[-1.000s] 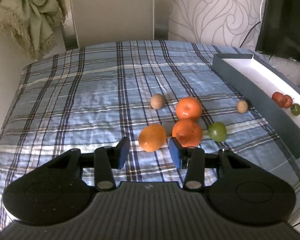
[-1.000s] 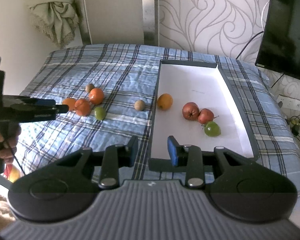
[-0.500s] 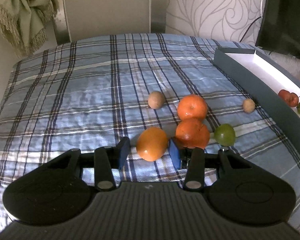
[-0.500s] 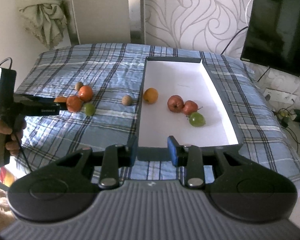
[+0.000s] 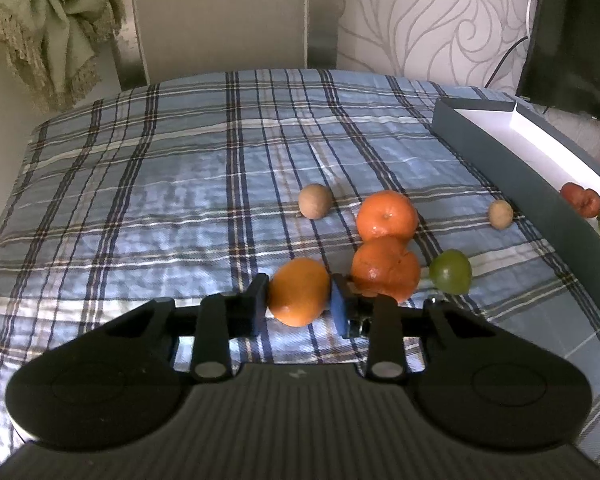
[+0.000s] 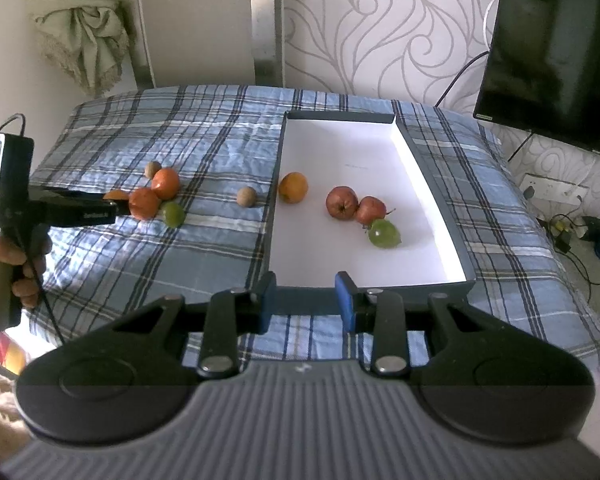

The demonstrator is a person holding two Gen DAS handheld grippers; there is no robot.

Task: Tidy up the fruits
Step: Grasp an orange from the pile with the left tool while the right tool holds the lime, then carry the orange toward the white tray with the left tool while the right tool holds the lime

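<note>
A blue plaid cloth (image 6: 204,136) is spread over the whole surface, and most of its far and left stretches are left bare. A shallow grey box (image 6: 432,184) with a white floor is set on the right half, its near wall lying just past the right gripper (image 6: 306,300), whose jaws are seen with only a narrow gap between them and nothing in it; they are nearly clenched. Inside the box, an orange fruit (image 6: 293,187) is placed against the left wall, while two red apples (image 6: 342,203) and a green fruit (image 6: 384,233) are clustered near the middle, with open floor left toward the far end.

On the cloth left of the box, a small group of loose fruit is gathered. The left gripper (image 5: 299,299), held from the left edge by a hand (image 6: 18,258) and angled downward, has just been closing its jaws, and an orange (image 5: 299,291) is now pinched between the pads. Touching its right jaw, a tangerine (image 5: 385,266) is found, with a second tangerine (image 5: 387,215) directly behind and a green fruit (image 5: 451,271) just beside. Two small brown fruits (image 5: 315,201) are set apart farther back, one near the box wall.
</note>
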